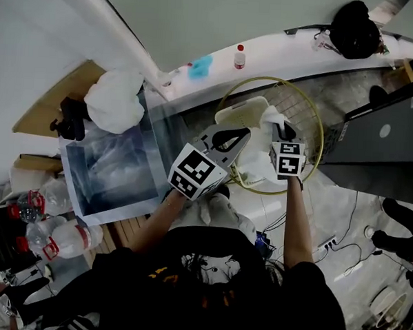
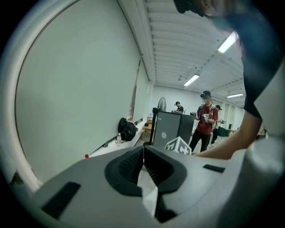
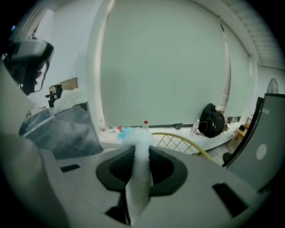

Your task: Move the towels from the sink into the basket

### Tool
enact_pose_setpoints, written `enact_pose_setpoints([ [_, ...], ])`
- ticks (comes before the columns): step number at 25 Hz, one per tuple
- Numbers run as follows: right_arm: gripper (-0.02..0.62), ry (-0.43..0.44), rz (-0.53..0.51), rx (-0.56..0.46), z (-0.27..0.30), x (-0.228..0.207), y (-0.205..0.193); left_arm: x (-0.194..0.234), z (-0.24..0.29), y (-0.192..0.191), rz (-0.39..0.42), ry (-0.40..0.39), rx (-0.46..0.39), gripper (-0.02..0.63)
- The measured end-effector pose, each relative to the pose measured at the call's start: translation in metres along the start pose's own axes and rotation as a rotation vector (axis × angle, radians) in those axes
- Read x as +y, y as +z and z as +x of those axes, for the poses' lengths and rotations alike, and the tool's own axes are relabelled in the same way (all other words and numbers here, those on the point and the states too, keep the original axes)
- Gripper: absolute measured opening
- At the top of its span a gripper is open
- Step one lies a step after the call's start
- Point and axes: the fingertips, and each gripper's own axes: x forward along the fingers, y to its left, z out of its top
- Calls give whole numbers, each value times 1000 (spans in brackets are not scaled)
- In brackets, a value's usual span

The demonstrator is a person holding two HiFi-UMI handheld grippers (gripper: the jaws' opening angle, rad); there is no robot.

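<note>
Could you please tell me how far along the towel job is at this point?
Done: a pale item already lies in the basket, perhaps a towel. In hand: the left gripper and right gripper are both shut on a white towel over the basket. Left: dropping it in, then the white bundle at the far edge of the sink.

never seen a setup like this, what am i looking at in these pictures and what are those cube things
No robot: a person holds a two-jaw gripper in each hand; the cubes are parts of them. One picture comes from a head camera looking down; the others from cameras on the left gripper and right gripper, looking along their jaws. Below are a sink, a white bundle by it and a yellow-rimmed basket. The right gripper clamps a white towel above the basket; the left pinches a thin white edge, probably the same towel.
</note>
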Motion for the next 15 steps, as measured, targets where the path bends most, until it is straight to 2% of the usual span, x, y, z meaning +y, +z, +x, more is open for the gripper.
enact_pose_setpoints([
  [4,95,-3,12,135,31,4,-51,2,3,-7,-18,-2,17,8],
  [5,116,2,22,166,36,5,-61,2,3,-8,-25,-2,18,8],
  [7,199,21,51,196,39,9,-73,2,2,-13,-37,0,22,8],
  [9,242,41,92,185,37,11,-72,2,0,-17,-42,4,28,8],
  [12,250,46,124,145,29,10,-61,1,-6,-20,-49,15,31,8],
  [15,250,57,113,86,18,11,-42,-1,-12,-21,-50,24,30,8],
])
